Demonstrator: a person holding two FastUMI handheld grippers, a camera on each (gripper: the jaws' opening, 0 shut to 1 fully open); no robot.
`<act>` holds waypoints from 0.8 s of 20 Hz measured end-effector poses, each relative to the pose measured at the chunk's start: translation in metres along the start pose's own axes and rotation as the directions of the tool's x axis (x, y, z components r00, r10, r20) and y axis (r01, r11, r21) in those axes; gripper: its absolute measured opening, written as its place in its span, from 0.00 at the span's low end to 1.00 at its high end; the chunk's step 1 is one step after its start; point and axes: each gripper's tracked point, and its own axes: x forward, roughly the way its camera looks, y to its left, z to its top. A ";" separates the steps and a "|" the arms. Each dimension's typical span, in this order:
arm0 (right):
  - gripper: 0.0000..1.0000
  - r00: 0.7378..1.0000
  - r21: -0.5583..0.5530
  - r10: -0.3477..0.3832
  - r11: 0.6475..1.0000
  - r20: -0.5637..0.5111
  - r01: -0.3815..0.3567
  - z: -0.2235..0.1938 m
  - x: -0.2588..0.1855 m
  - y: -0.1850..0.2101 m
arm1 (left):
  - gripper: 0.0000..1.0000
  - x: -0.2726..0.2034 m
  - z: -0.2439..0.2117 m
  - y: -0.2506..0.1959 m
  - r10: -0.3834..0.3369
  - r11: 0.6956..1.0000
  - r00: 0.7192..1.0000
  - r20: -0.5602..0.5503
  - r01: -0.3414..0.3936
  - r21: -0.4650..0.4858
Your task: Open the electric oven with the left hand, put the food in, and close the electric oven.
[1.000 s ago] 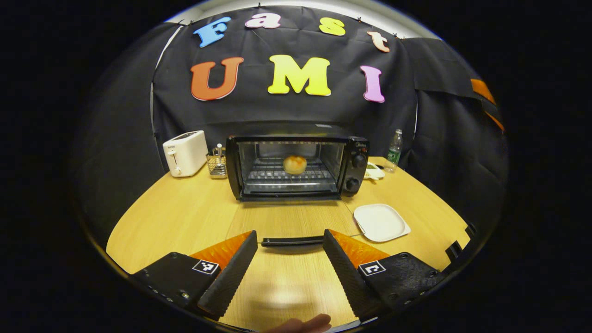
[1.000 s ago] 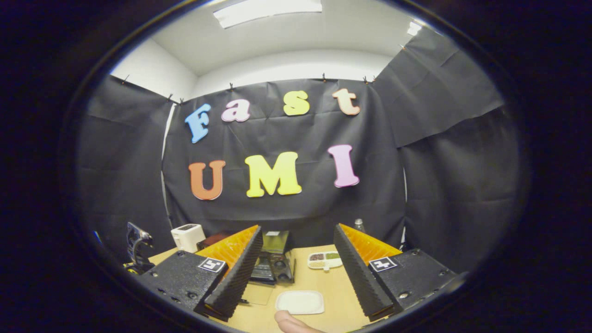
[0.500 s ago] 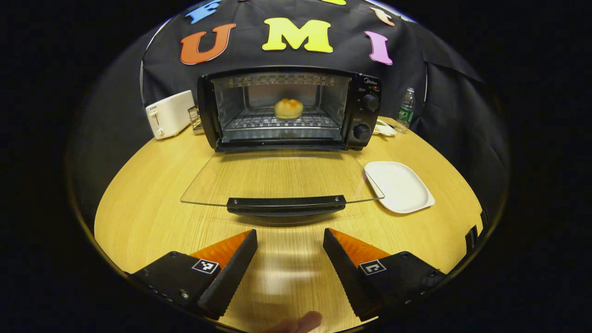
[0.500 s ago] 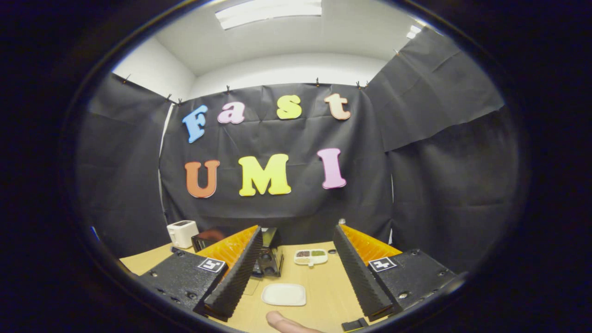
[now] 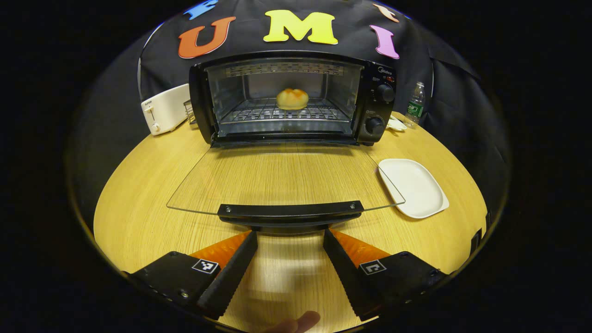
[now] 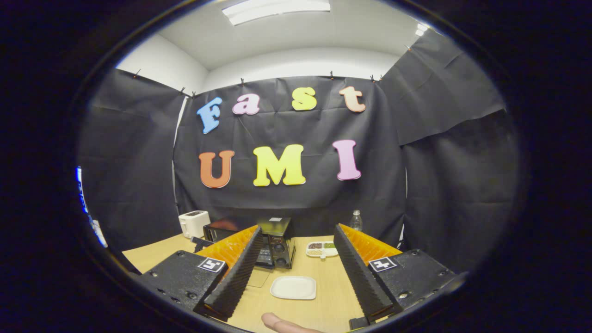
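Your golden round bread bun (image 5: pixel 292 98) sits on the rack inside the black electric oven (image 5: pixel 289 97) w/ glass door (image 5: pixel 282 180) down flat, so only closing's left; left gripper (image 5: pixel 290 240) spread wide, empty, just behind door handle (image 5: pixel 289 211), right gripper (image 6: pixel 296 259) also apart, idle.

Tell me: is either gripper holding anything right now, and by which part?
Nothing is held. The left gripper is open, its fingertips just short of the oven door handle. The right gripper is open and empty, raised above the table.

Bright ceiling light (image 6: pixel 276 10) — sharp views, edges fisheye-bent.
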 end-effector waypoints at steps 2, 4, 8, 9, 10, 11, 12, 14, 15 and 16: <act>0.96 1.000 0.015 -0.005 1.000 -0.011 0.005 -0.004 0.002 -0.002 | 0.95 0.000 0.001 -0.001 -0.009 1.000 1.000 -0.003 0.009 -0.010; 0.96 1.000 0.017 -0.013 1.000 -0.015 0.013 -0.006 0.002 -0.006 | 0.95 -0.002 0.003 -0.003 -0.022 1.000 1.000 0.009 0.022 -0.015; 0.96 1.000 0.019 -0.019 1.000 -0.023 0.020 -0.008 0.005 -0.008 | 0.94 -0.006 0.011 -0.006 -0.043 0.999 0.999 0.027 0.043 -0.029; 0.96 1.000 0.019 -0.016 1.000 -0.025 0.017 -0.009 0.006 -0.007 | 0.94 -0.007 0.015 -0.006 -0.044 0.999 0.999 0.033 0.045 -0.031; 0.96 1.000 0.018 -0.012 1.000 -0.027 0.012 -0.009 0.006 -0.005 | 0.95 -0.008 0.018 -0.006 -0.045 0.999 0.998 0.040 0.046 -0.026; 0.96 1.000 0.018 -0.009 1.000 -0.030 0.009 -0.010 0.006 -0.005 | 0.95 -0.009 0.022 -0.006 -0.045 0.999 0.998 0.051 0.046 -0.017; 0.96 0.999 0.020 -0.008 1.000 -0.032 0.008 -0.010 0.006 -0.005 | 0.95 -0.010 0.027 -0.005 -0.040 0.999 0.997 0.059 0.040 -0.011; 0.96 0.999 0.025 -0.011 1.000 -0.033 0.012 -0.011 0.007 -0.008 | 0.95 -0.010 0.037 -0.002 -0.027 1.000 0.997 0.078 0.027 -0.007; 0.96 0.999 0.027 -0.013 1.000 -0.034 0.014 -0.012 0.008 -0.009 | 0.96 -0.010 0.042 -0.002 -0.020 1.000 0.996 0.085 0.020 -0.003; 0.96 0.999 0.029 -0.015 0.999 -0.037 0.016 -0.013 0.008 -0.010 | 0.96 -0.011 0.047 -0.002 -0.020 1.000 0.996 0.092 0.019 0.005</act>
